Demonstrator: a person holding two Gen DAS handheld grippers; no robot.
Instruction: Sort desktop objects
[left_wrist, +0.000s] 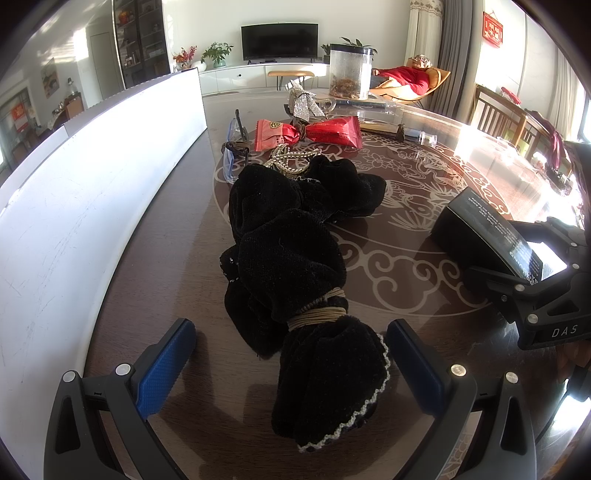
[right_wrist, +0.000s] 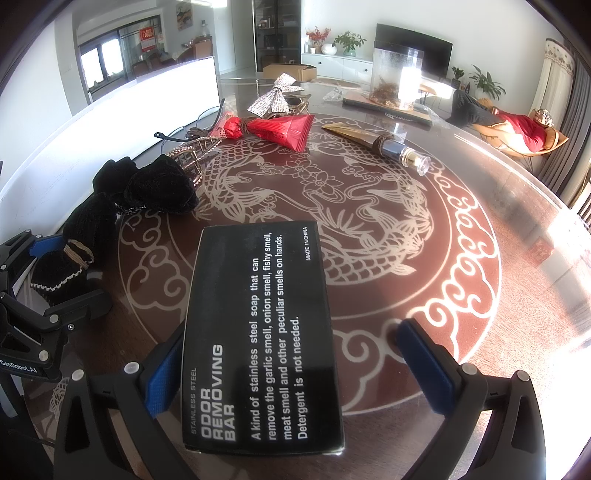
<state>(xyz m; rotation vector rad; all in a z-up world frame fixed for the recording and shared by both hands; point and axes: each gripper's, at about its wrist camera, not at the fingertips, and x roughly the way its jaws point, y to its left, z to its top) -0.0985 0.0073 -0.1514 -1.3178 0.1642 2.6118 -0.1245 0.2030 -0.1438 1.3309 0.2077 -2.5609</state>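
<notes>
Jaws apart on left gripper (left_wrist: 291, 363), straddling black velvet scrunchie (left_wrist: 295, 251). Right gripper (right_wrist: 291, 363) likewise spread around black box (right_wrist: 262, 332); contact with far finger unclear, box's near end cut off.

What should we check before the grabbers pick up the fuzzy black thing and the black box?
1. Left gripper open wide enough for the black velvet scrunchie: ok, a finger stands on each side of its near end.
2. Left fingers touching the scrunchie: not ok yet, gaps show on both sides.
3. Right gripper open around the black box: ok, though the box sits close to the left finger and far from the right one.
4. Box centred between the fingers: not ok.
5. The two grippers clear of each other: ok, they are apart.
6. Beaded hair clip tangled in the scrunchie: cannot tell, they touch.
</notes>
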